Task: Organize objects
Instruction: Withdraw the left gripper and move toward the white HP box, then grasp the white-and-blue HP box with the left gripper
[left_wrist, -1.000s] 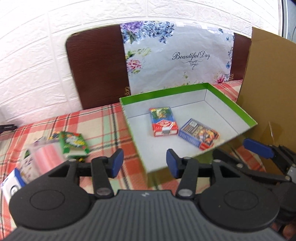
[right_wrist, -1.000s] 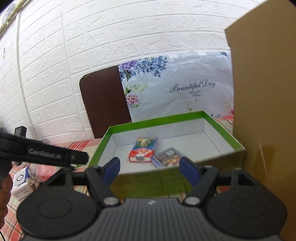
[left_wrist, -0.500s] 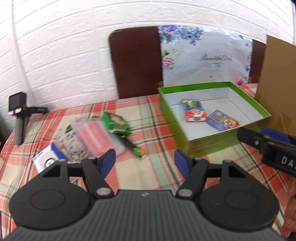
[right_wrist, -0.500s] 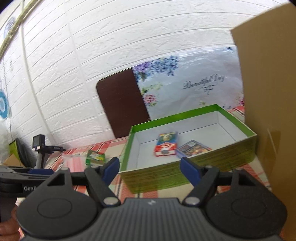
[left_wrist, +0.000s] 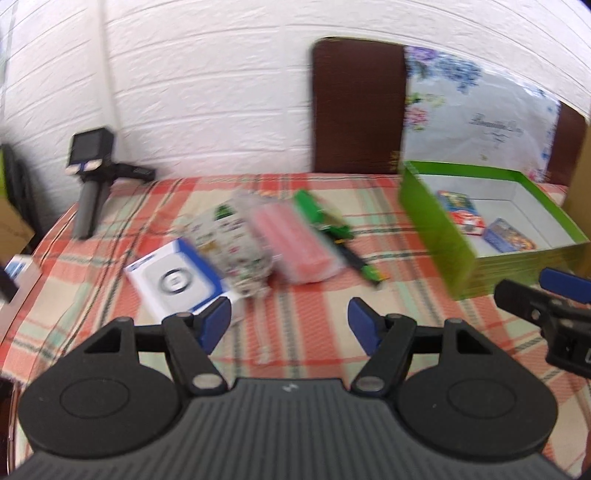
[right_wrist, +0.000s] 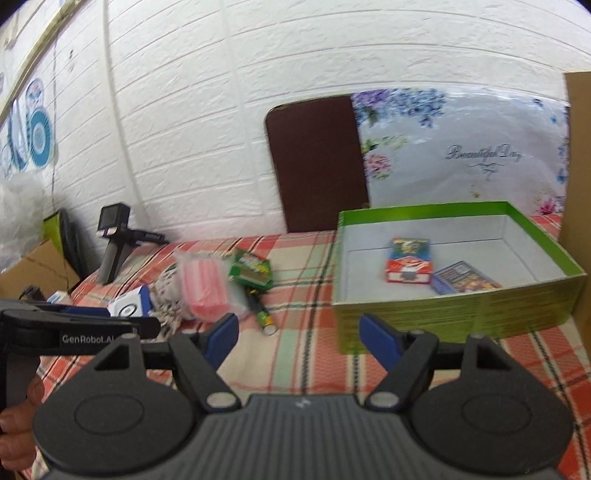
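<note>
A white brick-pattern wall (right_wrist: 207, 110) backs a table under a red, green and cream plaid cloth (left_wrist: 306, 332). At its right stands a green cardboard box with a white inside (right_wrist: 458, 314), holding a red card pack (right_wrist: 408, 260) and a blue card pack (right_wrist: 463, 277) side by side. Left of the box lie a blurred pink plastic-wrapped packet (left_wrist: 295, 240), a green packet (right_wrist: 251, 271) and a blue-and-white flat carton (left_wrist: 177, 282). The left gripper (left_wrist: 290, 325) and right gripper (right_wrist: 299, 338) hover above the cloth, jaws wide and empty.
</note>
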